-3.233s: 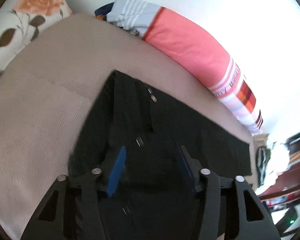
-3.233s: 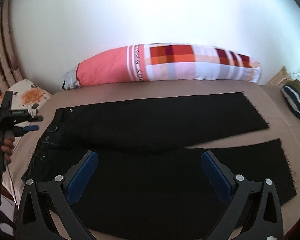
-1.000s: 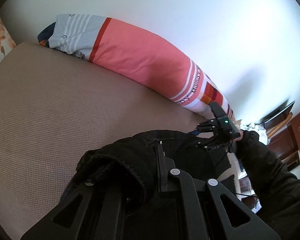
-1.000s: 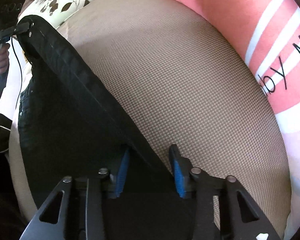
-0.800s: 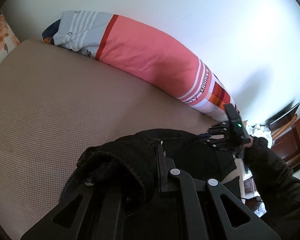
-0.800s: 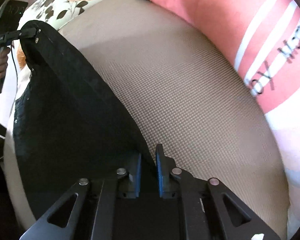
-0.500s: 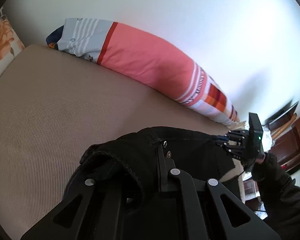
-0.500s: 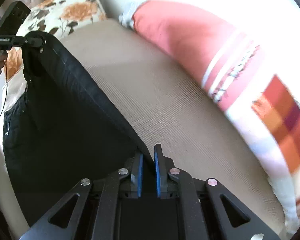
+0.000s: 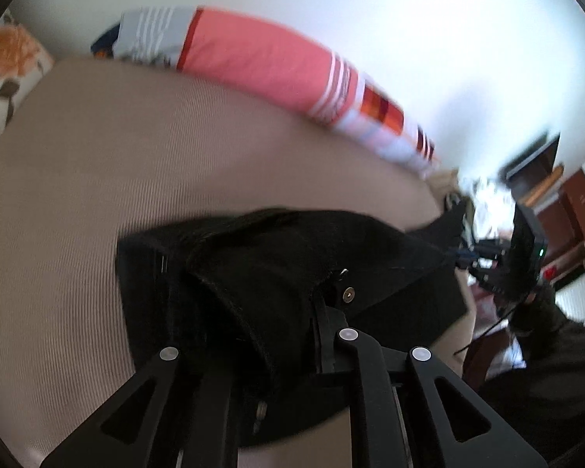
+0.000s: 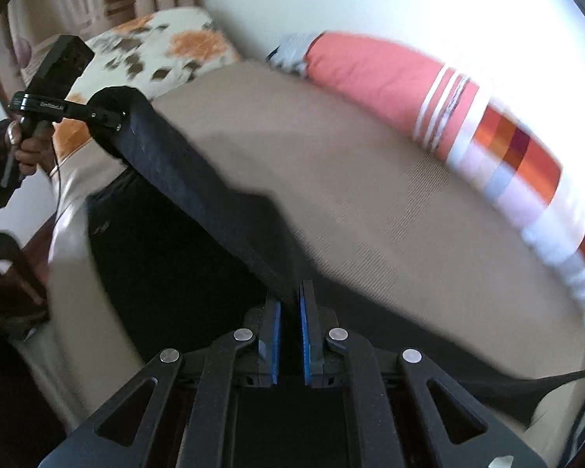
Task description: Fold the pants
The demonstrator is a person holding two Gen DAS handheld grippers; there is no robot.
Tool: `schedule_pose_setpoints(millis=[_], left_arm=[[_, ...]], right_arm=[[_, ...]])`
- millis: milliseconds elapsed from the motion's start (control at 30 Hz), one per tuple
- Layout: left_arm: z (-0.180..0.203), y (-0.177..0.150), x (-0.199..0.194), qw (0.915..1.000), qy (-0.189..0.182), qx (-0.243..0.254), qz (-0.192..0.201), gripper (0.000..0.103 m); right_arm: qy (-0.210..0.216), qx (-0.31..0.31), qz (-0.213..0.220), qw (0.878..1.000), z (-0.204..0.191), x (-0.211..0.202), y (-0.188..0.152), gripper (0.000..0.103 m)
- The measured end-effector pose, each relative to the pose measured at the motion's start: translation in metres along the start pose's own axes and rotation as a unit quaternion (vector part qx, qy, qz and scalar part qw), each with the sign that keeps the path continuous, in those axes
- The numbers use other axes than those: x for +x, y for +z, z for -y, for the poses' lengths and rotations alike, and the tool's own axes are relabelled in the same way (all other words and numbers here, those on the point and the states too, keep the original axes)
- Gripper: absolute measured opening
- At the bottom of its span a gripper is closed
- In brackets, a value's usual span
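Both grippers pinch the black pants, lifted off the bed: left gripper at the waistband, right gripper along a raised leg edge.

Little can be read. In the right wrist view, a small line of pale print runs along the black bar of the left gripper, at far left, but it is too small to make out. Dark lettering on the white stripes of the long pillow is blurred past reading.
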State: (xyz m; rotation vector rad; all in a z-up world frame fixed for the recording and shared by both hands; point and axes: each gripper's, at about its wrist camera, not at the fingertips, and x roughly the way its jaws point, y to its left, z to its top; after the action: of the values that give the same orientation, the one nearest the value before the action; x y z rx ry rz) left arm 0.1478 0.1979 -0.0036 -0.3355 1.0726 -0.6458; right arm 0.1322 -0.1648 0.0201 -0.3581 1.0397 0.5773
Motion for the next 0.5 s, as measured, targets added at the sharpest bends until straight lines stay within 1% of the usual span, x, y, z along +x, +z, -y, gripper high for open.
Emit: schedule_pose_setpoints(millis=[33,133,200,233,267,300,333,367,400,467,500], left_arm=[[-0.004,-0.015,0.004,0.9998,0.005,-0.005,-0.018,0.014],[-0.01,-0.042,0.017,0.9982,0.025,-0.005,-0.054,0.015],[-0.013,-0.048,0.024,0.9962,0.039,-0.008,-0.078,0.02],[-0.015,-0.052,0.027,0.9946,0.05,-0.003,-0.091,0.024],[-0.016,-0.054,0.029,0.9934,0.059,-0.001,-0.099,0.027],[-0.018,-0.055,0.031,0.991,0.074,0.0,-0.112,0.028],[-0.017,-0.056,0.032,0.9899,0.08,0.002,-0.117,0.03],[-0.016,-0.057,0.032,0.9885,0.089,0.004,-0.122,0.036],[-0.014,-0.058,0.03,0.9865,0.102,0.007,-0.128,0.04],[-0.009,-0.058,0.025,0.9829,0.126,0.01,-0.134,0.059],[-0.007,-0.059,0.02,0.9813,0.135,0.014,-0.136,0.062]], right_arm=[[0.007,0.005,-0.003,1.0,-0.008,0.002,-0.01,0.007],[0.037,0.024,-0.029,0.999,-0.021,0.02,-0.035,0.007],[0.046,0.022,-0.052,0.997,-0.031,0.035,-0.05,0.007],[0.043,0.02,-0.062,0.997,-0.037,0.042,-0.059,0.007],[0.043,0.019,-0.069,0.996,-0.04,0.049,-0.063,0.007],[0.045,0.019,-0.074,0.996,-0.042,0.055,-0.066,0.007],[0.047,0.026,-0.075,0.996,-0.041,0.059,-0.068,0.007],[0.051,0.034,-0.077,0.995,-0.04,0.062,-0.069,0.007],[0.053,0.043,-0.078,0.995,-0.037,0.065,-0.069,0.007],[0.054,0.053,-0.08,0.994,-0.033,0.068,-0.07,0.007],[0.052,0.053,-0.083,0.994,-0.034,0.07,-0.07,0.007]])
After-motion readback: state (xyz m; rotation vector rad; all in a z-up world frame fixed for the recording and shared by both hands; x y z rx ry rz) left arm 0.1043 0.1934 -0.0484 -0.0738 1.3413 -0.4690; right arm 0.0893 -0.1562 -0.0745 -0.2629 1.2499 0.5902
